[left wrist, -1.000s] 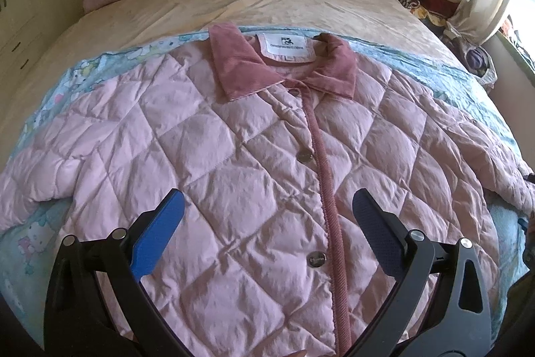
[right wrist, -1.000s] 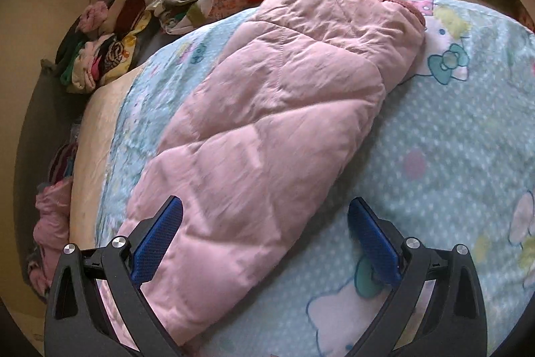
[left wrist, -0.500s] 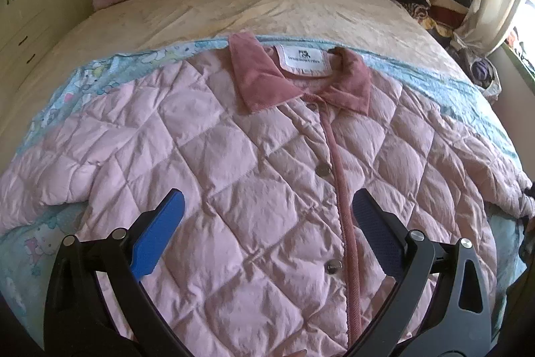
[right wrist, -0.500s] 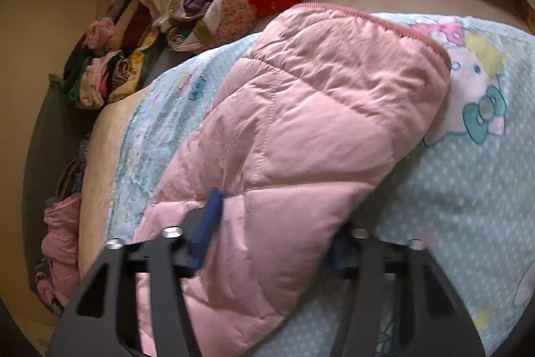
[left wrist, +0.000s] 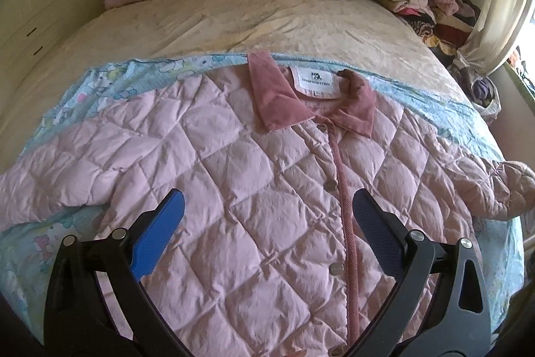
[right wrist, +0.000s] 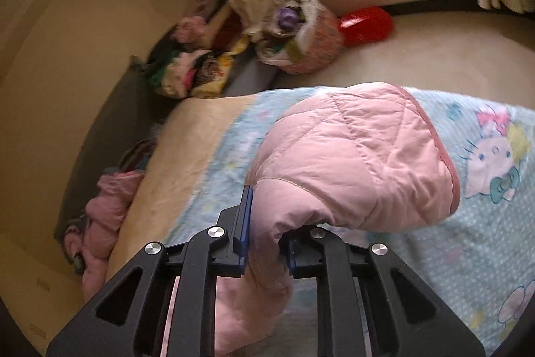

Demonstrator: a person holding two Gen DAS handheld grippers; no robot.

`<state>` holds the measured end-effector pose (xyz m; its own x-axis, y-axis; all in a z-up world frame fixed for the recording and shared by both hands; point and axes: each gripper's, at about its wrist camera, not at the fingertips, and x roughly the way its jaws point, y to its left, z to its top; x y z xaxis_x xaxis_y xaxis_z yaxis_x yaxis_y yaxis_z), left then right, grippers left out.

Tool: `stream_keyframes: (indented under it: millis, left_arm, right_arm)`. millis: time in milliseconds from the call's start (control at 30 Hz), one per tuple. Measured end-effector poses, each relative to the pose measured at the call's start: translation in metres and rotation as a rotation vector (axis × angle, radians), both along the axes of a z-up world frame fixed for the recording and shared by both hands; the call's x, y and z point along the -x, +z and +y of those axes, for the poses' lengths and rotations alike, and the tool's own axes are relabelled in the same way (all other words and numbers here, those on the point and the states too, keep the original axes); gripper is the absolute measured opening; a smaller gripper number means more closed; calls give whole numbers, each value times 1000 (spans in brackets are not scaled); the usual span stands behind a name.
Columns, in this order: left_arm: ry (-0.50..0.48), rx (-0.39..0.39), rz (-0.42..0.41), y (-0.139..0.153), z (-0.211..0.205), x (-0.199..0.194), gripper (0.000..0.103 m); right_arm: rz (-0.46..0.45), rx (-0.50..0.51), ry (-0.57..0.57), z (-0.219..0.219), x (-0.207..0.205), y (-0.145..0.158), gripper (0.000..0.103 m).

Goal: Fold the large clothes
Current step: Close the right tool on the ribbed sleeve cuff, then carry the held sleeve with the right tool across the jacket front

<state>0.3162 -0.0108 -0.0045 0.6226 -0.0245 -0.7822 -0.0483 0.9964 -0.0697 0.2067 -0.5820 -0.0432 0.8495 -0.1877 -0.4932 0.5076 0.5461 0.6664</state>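
Right gripper point(right wrist: 264, 223) pinching jacket sleeve point(right wrist: 351, 163), seemingly lifted off sheet point(right wrist: 485, 240).

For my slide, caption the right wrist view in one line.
Right gripper clamps the pink quilted jacket's sleeve, lifting it off the cartoon-print sheet.

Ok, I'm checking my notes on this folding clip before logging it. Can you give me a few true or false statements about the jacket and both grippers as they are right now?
1. The right gripper is shut on the jacket sleeve. True.
2. The left gripper is pinching the collar. False: it is open above the lower front of the pink quilted jacket, gripping nothing.
3. The jacket lies front up with its collar away from the left camera. True.
4. The jacket lies on a bare wooden floor. False: it lies on a light blue cartoon-print sheet on the bed.
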Motion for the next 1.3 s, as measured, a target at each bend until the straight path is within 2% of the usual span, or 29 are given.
stream_keyframes:
  millis: [300, 600, 1000, 1300]
  left_arm:
    - [28, -1, -40, 21, 17, 11, 94]
    - [52, 12, -67, 37, 34, 17, 94]
    - [92, 56, -97, 53, 64, 23, 94]
    - [141, 35, -83, 53, 94, 26, 94]
  right_arm:
    - [-103, 124, 152, 52, -5, 65, 15]
    - [-162, 194, 295, 103, -19, 107, 15]
    - [-196, 242, 447, 175, -47, 137, 15]
    - [-196, 278, 547, 236, -73, 143, 15]
